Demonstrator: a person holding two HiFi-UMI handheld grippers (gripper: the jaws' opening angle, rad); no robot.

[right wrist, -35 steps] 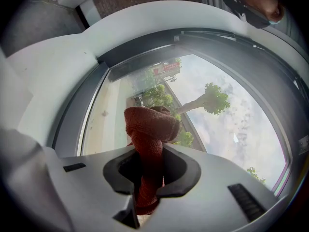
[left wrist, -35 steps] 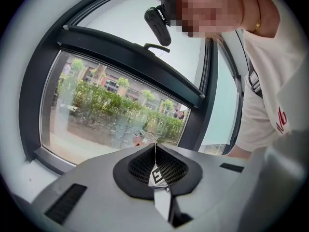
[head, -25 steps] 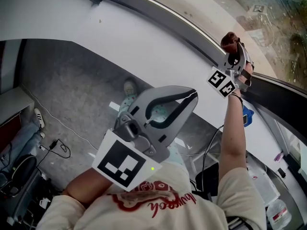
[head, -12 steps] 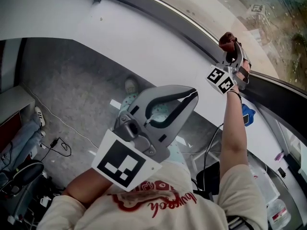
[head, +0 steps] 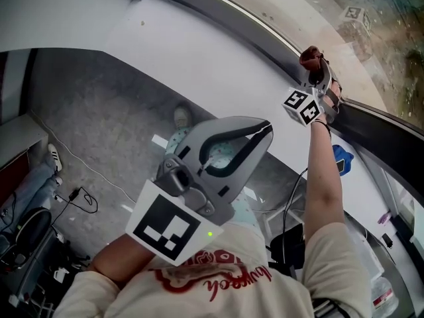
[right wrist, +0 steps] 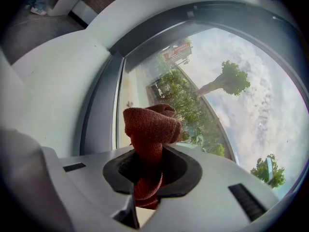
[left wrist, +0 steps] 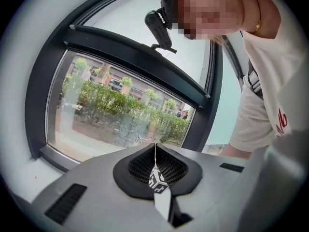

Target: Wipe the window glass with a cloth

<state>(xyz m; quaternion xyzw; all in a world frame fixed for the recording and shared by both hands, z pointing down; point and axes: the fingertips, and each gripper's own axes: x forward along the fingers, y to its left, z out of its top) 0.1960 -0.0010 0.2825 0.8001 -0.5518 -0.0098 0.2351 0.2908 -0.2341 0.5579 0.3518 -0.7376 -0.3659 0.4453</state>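
Note:
In the head view my right gripper (head: 317,68) is stretched out at arm's length to the window glass (head: 371,18), shut on a bunched red cloth (head: 310,55). The cloth sits at the pane's lower edge, next to the dark frame (head: 225,15). The right gripper view shows the same cloth (right wrist: 149,127) standing up out of the closed jaws of that gripper (right wrist: 147,151), in front of the glass (right wrist: 193,81). My left gripper (head: 262,130) is held close to my chest, away from the window. Seen in its own view, the left gripper (left wrist: 155,146) is shut on nothing.
A white curved sill (head: 199,52) runs under the frame. Far below lie a grey floor with cables (head: 79,201) and a shoe (head: 179,118). A blue object (head: 342,159) and a plastic bottle (head: 383,297) are at the lower right. Trees and bushes (left wrist: 125,110) show outside.
My right gripper has edged the red cloth slightly left and up along the pane's lower edge. The left gripper has stayed where it was.

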